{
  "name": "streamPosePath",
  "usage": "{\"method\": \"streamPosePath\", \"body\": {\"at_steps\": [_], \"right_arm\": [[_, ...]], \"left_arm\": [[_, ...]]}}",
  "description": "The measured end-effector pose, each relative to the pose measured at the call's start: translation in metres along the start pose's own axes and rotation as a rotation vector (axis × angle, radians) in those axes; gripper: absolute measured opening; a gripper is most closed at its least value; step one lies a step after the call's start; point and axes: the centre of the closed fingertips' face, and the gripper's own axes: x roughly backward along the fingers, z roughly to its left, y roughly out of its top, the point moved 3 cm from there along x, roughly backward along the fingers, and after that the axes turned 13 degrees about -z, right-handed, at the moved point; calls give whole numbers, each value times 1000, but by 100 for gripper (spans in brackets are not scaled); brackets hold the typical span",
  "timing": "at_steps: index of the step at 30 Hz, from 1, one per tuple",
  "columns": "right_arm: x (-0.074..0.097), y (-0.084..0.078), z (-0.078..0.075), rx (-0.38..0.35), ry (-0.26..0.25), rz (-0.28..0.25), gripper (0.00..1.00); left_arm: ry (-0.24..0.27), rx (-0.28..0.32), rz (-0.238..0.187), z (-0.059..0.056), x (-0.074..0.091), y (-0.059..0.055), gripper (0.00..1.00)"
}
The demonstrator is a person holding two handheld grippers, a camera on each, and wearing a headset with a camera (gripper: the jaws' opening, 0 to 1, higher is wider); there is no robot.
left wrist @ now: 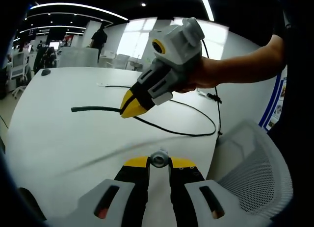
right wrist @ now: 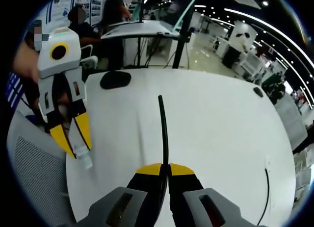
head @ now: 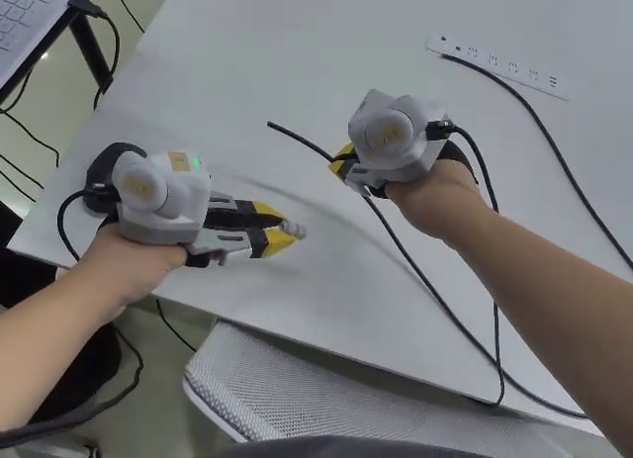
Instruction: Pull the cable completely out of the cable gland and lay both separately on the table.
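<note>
Cable (right wrist: 163, 120) pinched in closed right gripper (right wrist: 165, 166), cable gland (left wrist: 159, 158) clamped between left gripper (left wrist: 159, 163) tips

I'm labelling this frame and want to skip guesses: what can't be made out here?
- Cable gland: small and blurred in the left gripper view, its sides covered by the fingers.
- Cable: gripped stretch hidden inside the right gripper, right gripper view.
- Cable's far end: runs beneath the person's forearm, head view.
</note>
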Motion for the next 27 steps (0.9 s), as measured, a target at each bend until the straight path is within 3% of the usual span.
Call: {"method": "streamPosePath", "body": {"at_steps": [10,20,27], "right_arm": [[-31,-14,14,20,56,48,0],[-46,-17,31,79,115,88,0],[-52,-21,35,90,135,104,0]], "left_arm": [[17,22,11,10,2,-19,15],[65,27,26,28,7,-35,15],[71,21,37,32,9,-39,15]]}}
